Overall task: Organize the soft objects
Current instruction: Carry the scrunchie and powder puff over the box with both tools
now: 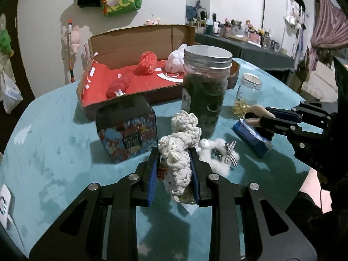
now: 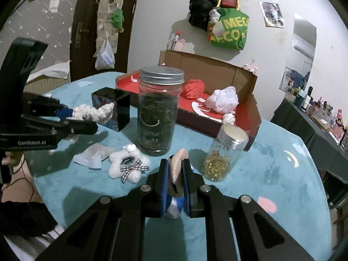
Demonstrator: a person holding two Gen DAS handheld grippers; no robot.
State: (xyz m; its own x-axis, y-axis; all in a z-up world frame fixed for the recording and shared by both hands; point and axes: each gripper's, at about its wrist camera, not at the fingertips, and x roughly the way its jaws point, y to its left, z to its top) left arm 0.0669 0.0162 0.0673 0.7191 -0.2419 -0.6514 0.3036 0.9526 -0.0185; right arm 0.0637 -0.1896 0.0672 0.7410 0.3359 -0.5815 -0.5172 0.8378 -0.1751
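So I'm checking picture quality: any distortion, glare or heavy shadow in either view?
Left wrist: fisheye bends the table edge, dark corners, hard shadow beside the black box. Right wrist: same curvature, tall jar sharp, its glass faintly glaring.

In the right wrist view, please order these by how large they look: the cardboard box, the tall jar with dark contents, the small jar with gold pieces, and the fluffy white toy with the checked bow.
1. cardboard box
2. tall jar
3. and 4. small jar and fluffy white toy: they look alike, so unranked.

Glass jar (image 2: 158, 117) (metal lid), plush tablecloth (image 2: 271, 163)
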